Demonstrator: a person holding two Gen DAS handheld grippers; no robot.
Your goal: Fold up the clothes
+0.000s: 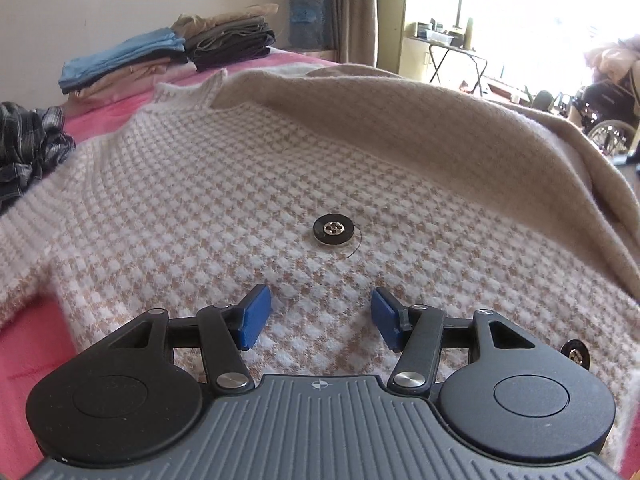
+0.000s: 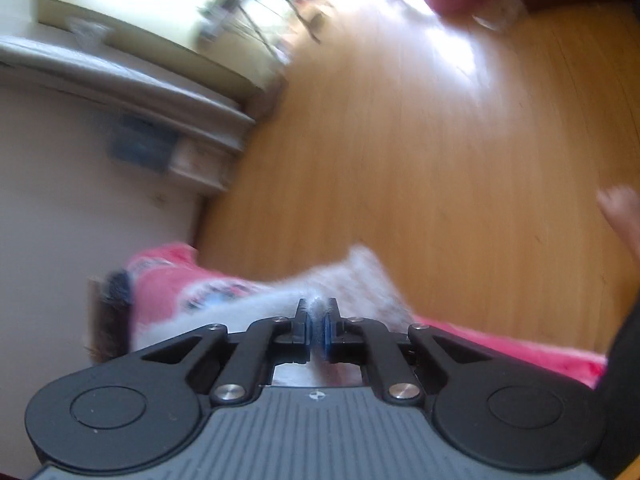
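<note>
Blue pads (image 1: 256,316) of the left tool (image 1: 318,314) stand apart with nothing between them, hovering just over a houndstooth cardigan (image 1: 200,208) in white and tan. That cardigan lies spread across a bed with a pink cover (image 1: 36,344), filling most of the left wrist view. One black button (image 1: 335,231) sits on the knit at 12 o'clock from the tool, and a second button (image 1: 576,354) shows at the garment's edge toward 3 o'clock. From 12 to 3 o'clock, the cardigan's plain beige inner side (image 1: 400,120) is turned over the patterned front. At 10 o'clock, by the wall, rest two stacks of folded clothes (image 1: 168,56); at 9 o'clock lies a crumpled plaid shirt (image 1: 28,152). A wheelchair (image 1: 608,120) stands at 2 o'clock near the bright window.

Seen from the right wrist, the picture is blurred and rolled sideways. The right tool (image 2: 319,316) is closed narrow, its pads pinching a fuzzy white edge of the cardigan (image 2: 360,272) that rises at 12 o'clock from it. The pink bed cover (image 2: 160,280) shows at 10 o'clock, and wooden floor (image 2: 440,160) fills the view beyond. A blurred hand (image 2: 624,216) enters at 3 o'clock.
</note>
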